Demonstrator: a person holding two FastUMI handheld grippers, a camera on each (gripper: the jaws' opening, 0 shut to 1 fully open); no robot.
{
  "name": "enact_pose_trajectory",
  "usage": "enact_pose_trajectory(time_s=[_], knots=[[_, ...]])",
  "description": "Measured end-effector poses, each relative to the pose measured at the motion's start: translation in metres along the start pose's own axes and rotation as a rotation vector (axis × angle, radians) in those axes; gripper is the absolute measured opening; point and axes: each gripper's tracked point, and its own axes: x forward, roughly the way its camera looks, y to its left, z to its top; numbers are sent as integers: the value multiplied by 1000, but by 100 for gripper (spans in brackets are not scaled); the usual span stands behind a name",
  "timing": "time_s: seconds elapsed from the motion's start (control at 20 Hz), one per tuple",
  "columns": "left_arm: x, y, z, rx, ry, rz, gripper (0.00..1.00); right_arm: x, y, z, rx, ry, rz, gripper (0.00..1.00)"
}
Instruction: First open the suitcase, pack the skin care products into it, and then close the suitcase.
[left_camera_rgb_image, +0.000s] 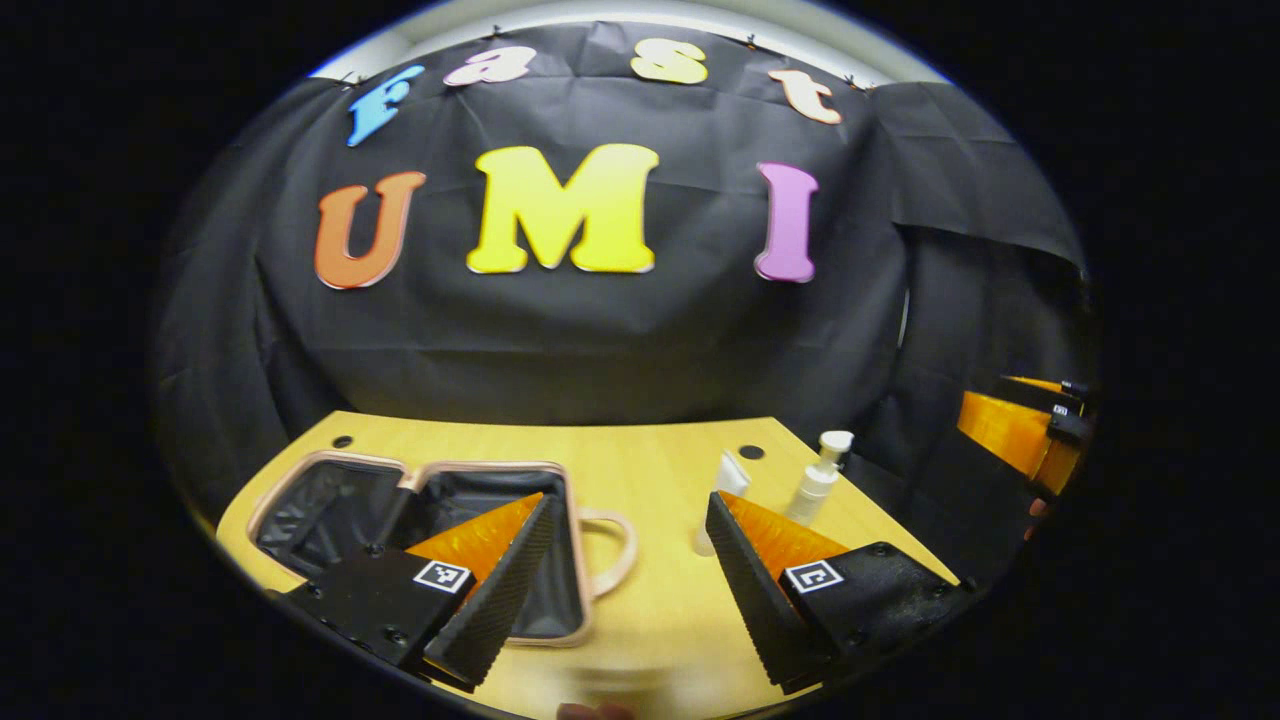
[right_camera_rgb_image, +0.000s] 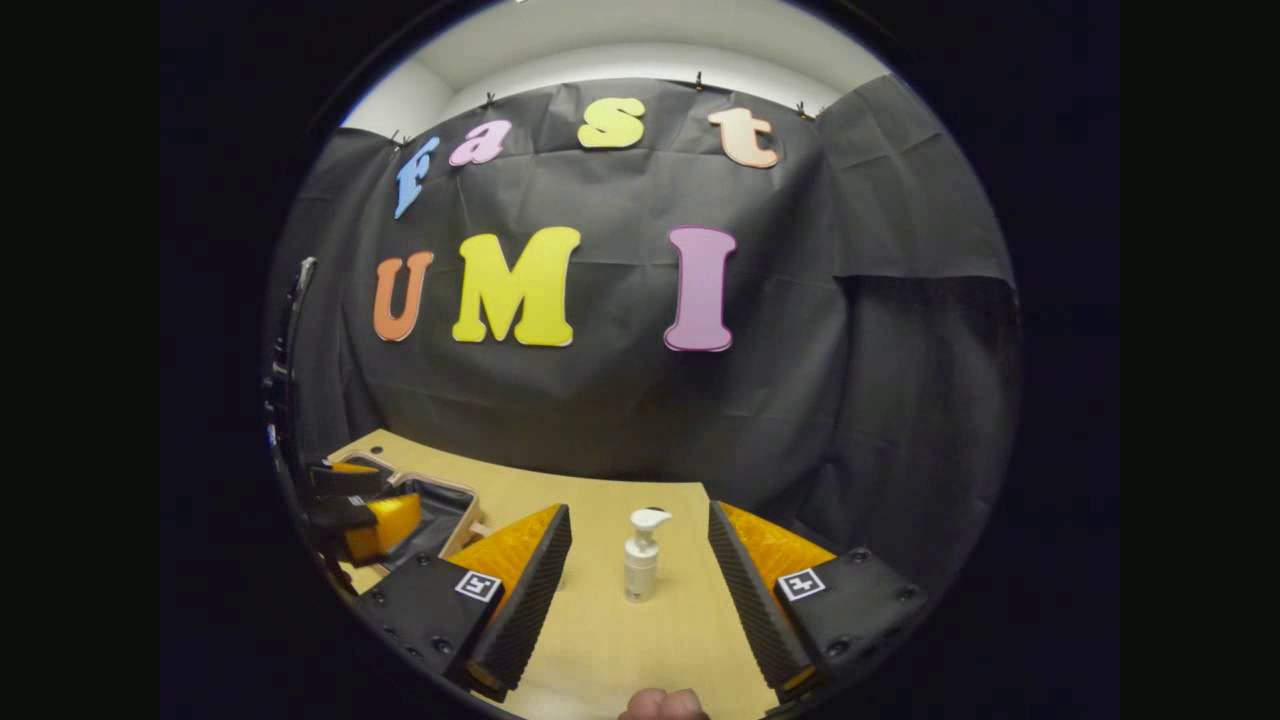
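Between the right gripper's (right_camera_rgb_image: 640, 585) spread, empty fingers stands a white pump bottle (right_camera_rgb_image: 640, 560), upright on the wooden table (right_camera_rgb_image: 600, 640) and a little beyond the tips, touching neither pad. Over on the left, the left gripper (left_camera_rgb_image: 628, 580) is likewise released and holds nothing; its left finger hangs over the suitcase's near corner, while its right finger half covers a small white tube (left_camera_rgb_image: 728, 480).

Farther out in the left gripper view, the suitcase (left_camera_rgb_image: 330, 470) lies open at the table's left, its dark lining showing inside a pale pink rim, a handle loop pointing right. The tube and the pump bottle (left_camera_rgb_image: 818, 480) stand to the right of it, well apart from the case. In the right gripper view the case (right_camera_rgb_image: 440, 505) sits at far left, partly behind the left gripper (right_camera_rgb_image: 365, 520).

As a judgement: opening is done; packing looks not yet begun, since both products I can see are on the table and the visible lining is bare. Packing and closing remain.

Much of the case's interior is hidden by the left finger, so I cannot rule out something already inside. The tube's lower part is covered, and whether further products exist I cannot tell.
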Motion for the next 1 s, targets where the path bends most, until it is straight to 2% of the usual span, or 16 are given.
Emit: enact_pose_trajectory(time_s=[0.1, 0.15, 0.25, 0.35, 0.45, 0.7, 1.0], knots=[[18, -26, -16, 16, 23, -29, 100, -2, -22, -4, -9, 10, -21, 81], [30, -37, -28, 24, 45, -37, 98, -4, -33, -6, -15, 16, -40, 81], [60, -51, -50, 77, 53, -33, 99, -4, -60, -10, -26, 30, -80, 81], [86, -51, -77, 81, 93, -26, 98, -1, -78, -16, -42, 48, -105, 81], [114, -46, -97, 44, 130, -5, 98, 1, -90, -20, -52, 67, -118, 81], [166, -41, -123, 27, 170, 14, 99, 9, -103, -31, -86, 109, -123, 81], [197, -40, -147, 34, 247, 7, 99, 22, -109, -40, -80, 144, -139, 82]])
